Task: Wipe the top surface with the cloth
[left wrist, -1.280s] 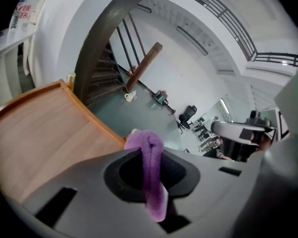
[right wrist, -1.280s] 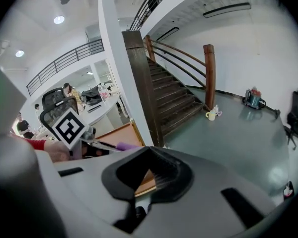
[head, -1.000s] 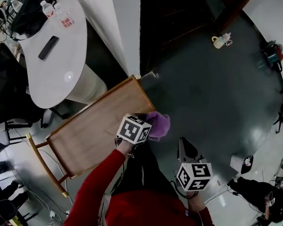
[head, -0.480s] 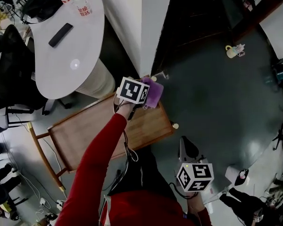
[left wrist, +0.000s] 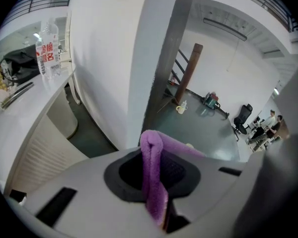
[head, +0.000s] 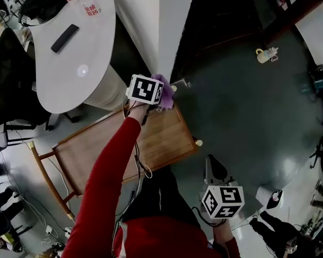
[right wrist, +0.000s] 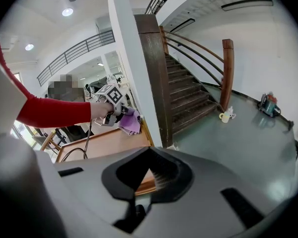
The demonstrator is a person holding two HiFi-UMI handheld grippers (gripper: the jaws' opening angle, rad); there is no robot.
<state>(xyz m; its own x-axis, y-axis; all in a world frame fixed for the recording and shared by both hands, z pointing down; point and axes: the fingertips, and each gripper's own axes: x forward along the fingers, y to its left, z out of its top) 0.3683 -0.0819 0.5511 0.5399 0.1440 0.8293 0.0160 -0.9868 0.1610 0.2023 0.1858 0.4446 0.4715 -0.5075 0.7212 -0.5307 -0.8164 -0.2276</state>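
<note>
My left tool [head: 159,97] has carried the purple cloth [head: 165,87] across the wooden counter [head: 113,147] to its far corner, pinching a fold of it. My right tool [head: 211,168] hangs off the counter's near side, pressed together, empty.

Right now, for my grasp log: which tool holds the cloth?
The left tool, shut on the purple cloth at the table's far corner; the right tool is empty.

I log this as an open-plan office hall: rounded white desk [head: 54,90] with black office chairs [head: 8,106], dark wooden staircase [right wrist: 188,88], railed upper gallery [right wrist: 79,53], glossy grey floor [head: 247,112].
</note>
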